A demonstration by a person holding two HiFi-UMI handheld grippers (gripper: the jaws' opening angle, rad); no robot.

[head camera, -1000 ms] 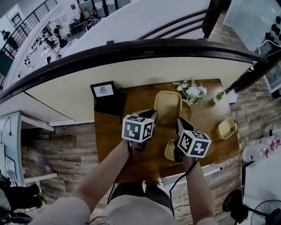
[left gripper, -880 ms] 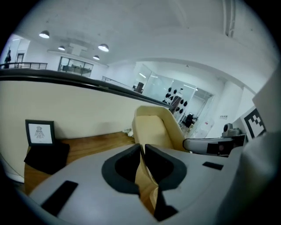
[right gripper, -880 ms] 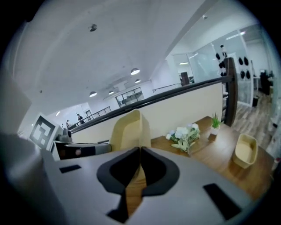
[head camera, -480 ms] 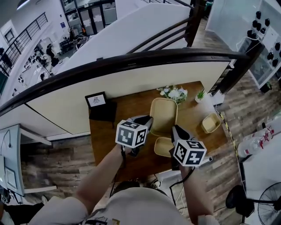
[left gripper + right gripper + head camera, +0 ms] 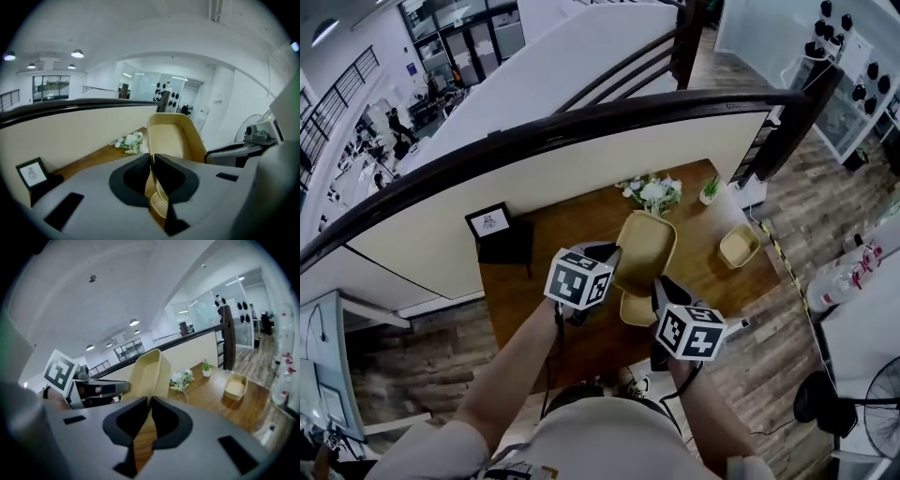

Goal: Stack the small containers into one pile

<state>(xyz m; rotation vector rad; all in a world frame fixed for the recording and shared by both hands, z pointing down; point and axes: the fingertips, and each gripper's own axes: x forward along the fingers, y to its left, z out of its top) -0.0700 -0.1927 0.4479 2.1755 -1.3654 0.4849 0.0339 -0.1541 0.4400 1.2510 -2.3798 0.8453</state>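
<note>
The left gripper (image 5: 152, 160) is seen with its jaws all but closed, clamped on the near rim of the large tan container (image 5: 172, 137). The thin rim is pinched between the two dark pads, and the container's open inside is turned toward the camera. The right gripper (image 5: 150, 404) has its jaws drawn just as close. They are clamped on another stretch of the same container's rim, and from there the container is seen edge-on, rising steeply.

In the head view the large tan container (image 5: 647, 246) is held tilted between the two marker cubes, above the middle of the wooden table (image 5: 520, 305). Whether any part of it touches the table cannot be told.

A small container (image 5: 635, 309) is seen just under the near end of the large one, partly covered by it and by the right gripper. A second small container (image 5: 738, 247) lies alone on the table toward the right edge, well apart from the others.

A bunch of white flowers (image 5: 652, 192) and a small potted plant (image 5: 710, 190) are placed at the far edge of the table. A framed picture (image 5: 490, 222) is set at the far left corner.
</note>
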